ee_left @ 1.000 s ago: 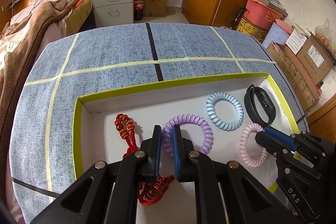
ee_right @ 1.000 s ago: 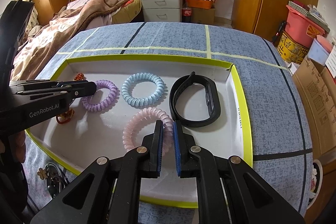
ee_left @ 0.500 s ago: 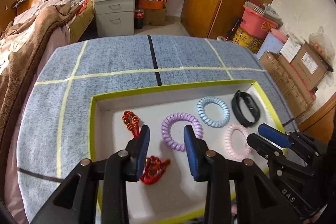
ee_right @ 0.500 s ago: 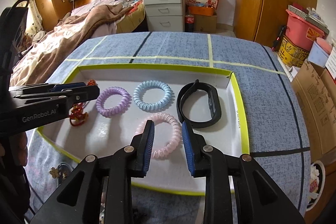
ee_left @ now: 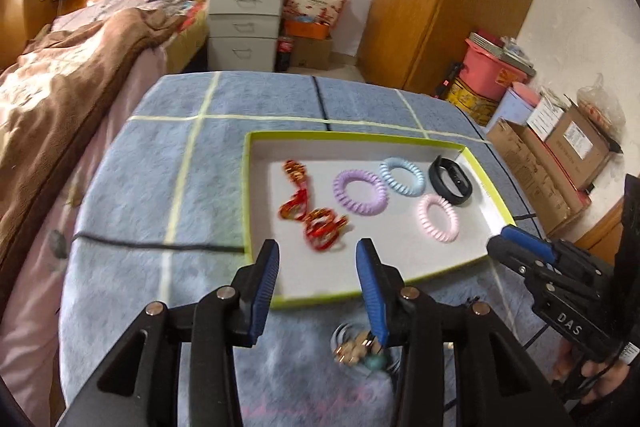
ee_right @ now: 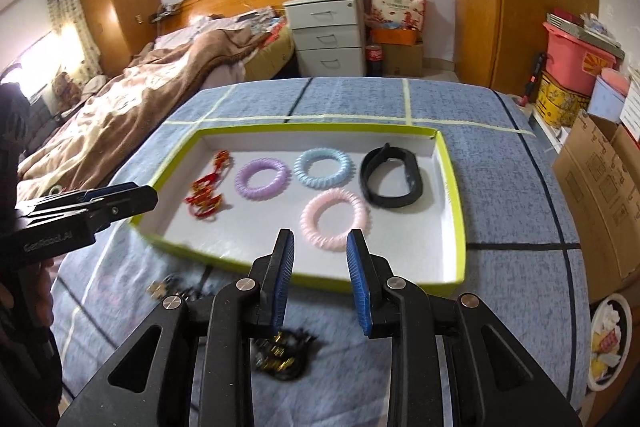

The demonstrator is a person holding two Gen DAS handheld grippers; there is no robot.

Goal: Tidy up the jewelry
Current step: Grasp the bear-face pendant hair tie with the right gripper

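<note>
A green-rimmed white tray on the blue table holds a red-and-gold cord bracelet, a purple coil ring, a blue coil ring, a pink coil ring and a black wristband. My left gripper is open and empty, above the tray's near edge. My right gripper is open and empty, near the tray's front rim. Loose jewelry lies on the table in front of the tray.
Another small dark piece lies on the table left of the right gripper. A bed stands to the left, a drawer unit behind, boxes to the right. The table is marked with tape lines.
Both grippers opened from shut and pulled back and up from the tray. The purple and pink rings they were at stay in the tray.
</note>
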